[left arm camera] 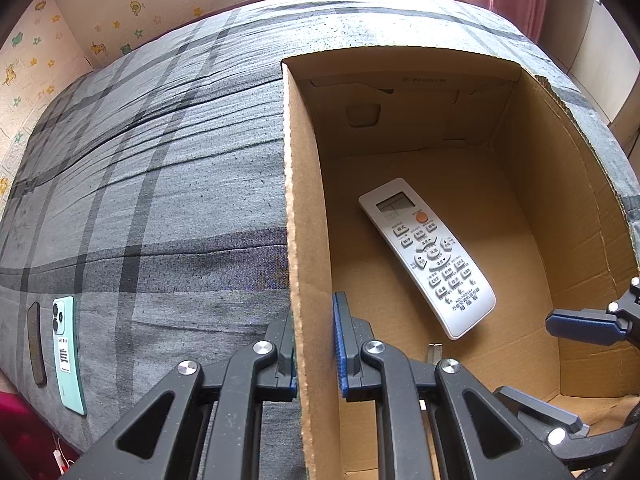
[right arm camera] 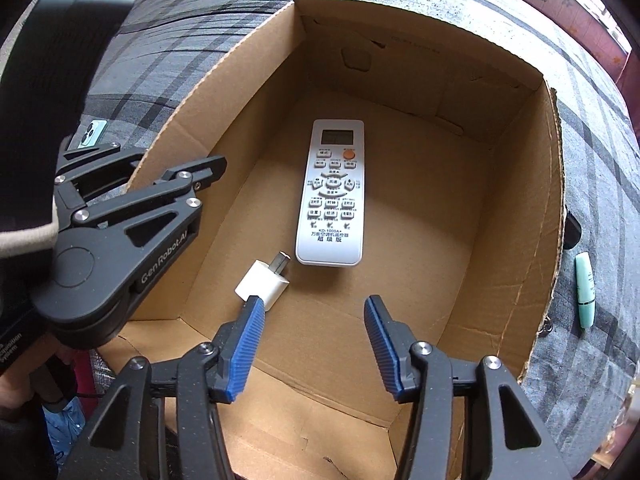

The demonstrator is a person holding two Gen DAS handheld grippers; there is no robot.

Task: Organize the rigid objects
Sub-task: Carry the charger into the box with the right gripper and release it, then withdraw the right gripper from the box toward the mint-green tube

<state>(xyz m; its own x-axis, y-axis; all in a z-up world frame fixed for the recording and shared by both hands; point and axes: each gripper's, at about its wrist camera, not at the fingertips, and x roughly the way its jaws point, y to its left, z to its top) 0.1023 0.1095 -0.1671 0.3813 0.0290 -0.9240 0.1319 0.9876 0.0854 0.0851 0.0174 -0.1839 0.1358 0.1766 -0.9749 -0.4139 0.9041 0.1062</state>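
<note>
Cardboard box (right arm camera: 536,184) sitting on plaid bed (left arm camera: 160,184), holding white remote (right arm camera: 332,196) and white charger plug (right arm camera: 262,284) on its floor. Left hand-held gripper (left arm camera: 316,344) clamping the box's side wall. Right hand-held gripper (right arm camera: 314,344) hovering released, nothing between its pads.

In the left wrist view, the box wall (left arm camera: 308,240) hides most of the white plug (left arm camera: 435,350); only its prongs show beside the remote (left arm camera: 428,256).
</note>
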